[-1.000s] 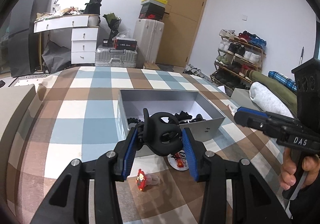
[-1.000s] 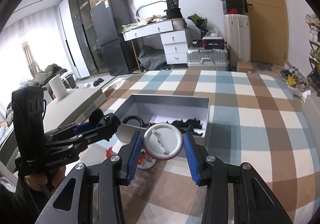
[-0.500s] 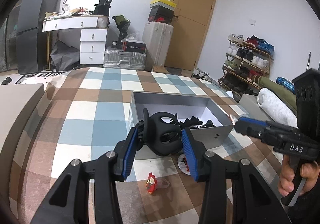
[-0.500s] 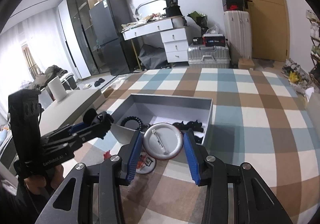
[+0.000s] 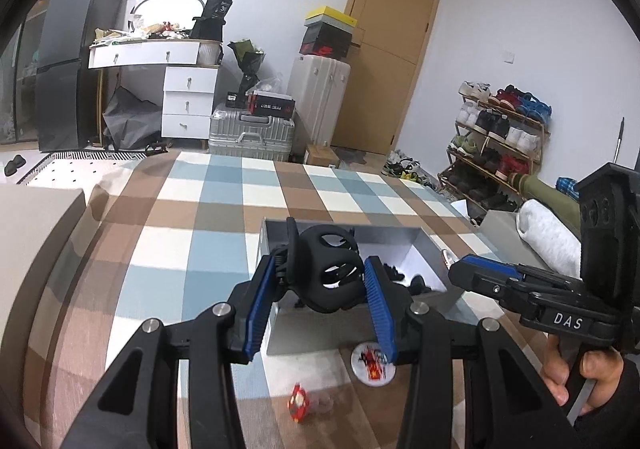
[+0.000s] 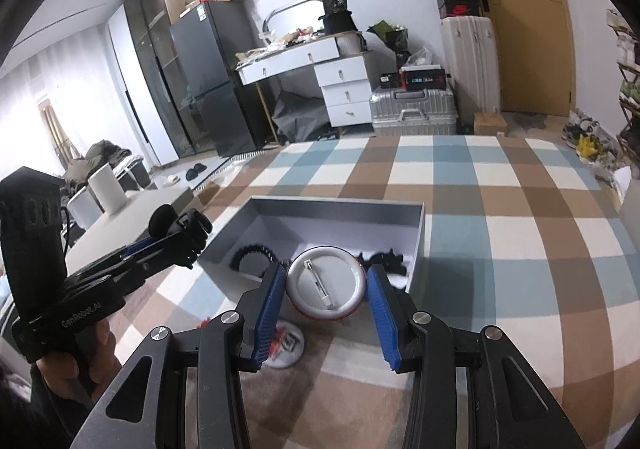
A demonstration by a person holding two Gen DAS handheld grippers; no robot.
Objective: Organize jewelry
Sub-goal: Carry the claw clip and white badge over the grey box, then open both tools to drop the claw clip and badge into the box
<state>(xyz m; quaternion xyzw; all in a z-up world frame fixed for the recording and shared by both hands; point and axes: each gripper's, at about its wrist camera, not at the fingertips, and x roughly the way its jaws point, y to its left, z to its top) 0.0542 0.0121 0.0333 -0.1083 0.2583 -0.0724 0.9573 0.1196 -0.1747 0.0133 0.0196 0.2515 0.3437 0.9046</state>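
My left gripper (image 5: 323, 279) is shut on a black hair claw clip (image 5: 316, 289), held just above the near wall of the open grey box (image 5: 430, 253). My right gripper (image 6: 326, 285) is shut on a round pin badge (image 6: 320, 273), its white back and pin facing me, over the box's (image 6: 340, 211) near edge. Inside the box lie a black beaded bracelet (image 6: 250, 253) and other black hair pieces (image 6: 380, 259). On the cloth in front of the box lie a second badge (image 5: 372, 363) and a small red trinket (image 5: 298, 401).
The box stands on a surface covered by a brown, blue and white checked cloth (image 5: 224, 209). Each gripper shows in the other's view, held by a hand (image 6: 76, 365). Suitcases, a white desk, a fridge and a shoe rack stand behind, off the cloth.
The left gripper has tilted up a little, so the box sits lower in its view. Both grips stay the same and the right gripper has hardly moved.
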